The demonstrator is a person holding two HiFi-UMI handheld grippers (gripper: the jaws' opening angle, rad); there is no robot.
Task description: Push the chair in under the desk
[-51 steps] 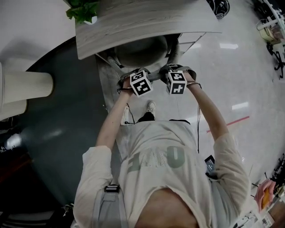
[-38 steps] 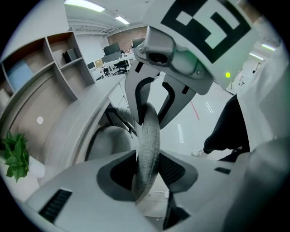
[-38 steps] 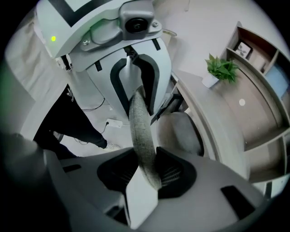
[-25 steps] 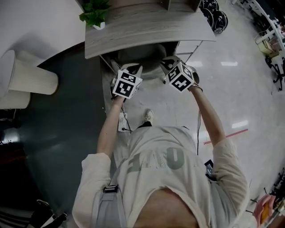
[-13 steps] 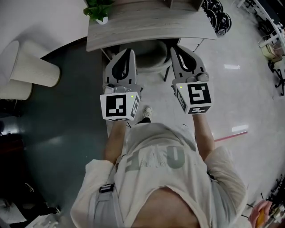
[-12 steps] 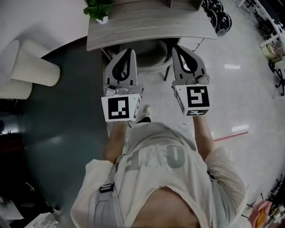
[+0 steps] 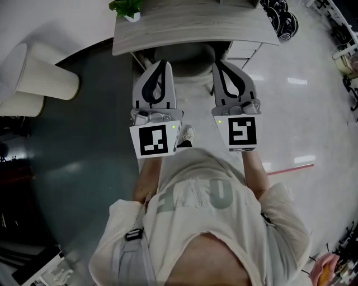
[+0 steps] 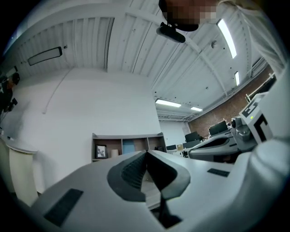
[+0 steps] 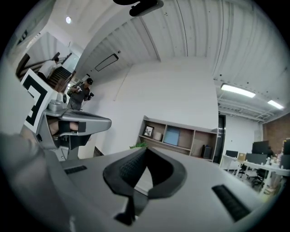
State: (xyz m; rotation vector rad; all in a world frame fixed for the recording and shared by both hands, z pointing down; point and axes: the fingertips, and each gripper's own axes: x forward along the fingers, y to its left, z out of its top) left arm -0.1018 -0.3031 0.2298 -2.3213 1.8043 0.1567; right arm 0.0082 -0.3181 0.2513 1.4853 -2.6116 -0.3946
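1. You hold two grippers, each with one marker cube. The left gripper [image 7: 159, 63] carries its cube [image 7: 152, 141] nearest your chest, and the right gripper [image 7: 216, 63] carries its own [image 7: 241, 133]. There is one chair [image 7: 187, 54], one desk [image 7: 190, 25], one potted plant [image 7: 127, 6] at the desk's left end, and one shoe [image 7: 188, 134] of yours showing on the floor between your arms.

2. Both grippers are clenched on nothing. In each gripper view the two dark pads meet at a seam with only the room behind it. A wall shelf unit [image 9: 179, 136] stands in the distance.

3. Two seconds ago your grippers were low, right at the chair's back by the desk's edge. Since then you have lifted them away and drawn them towards yourself, and they now point level at the far wall. The right jaws, slightly parted a second ago, have come together. The left jaws have stayed shut throughout.

4. The chair sits tucked beneath the desk, with only the near curve of its grey seat showing past the desktop's front edge. From the head view it lies just beyond your jaw tips, in the gap between the two grippers and down at floor level. Neither gripper touches it.
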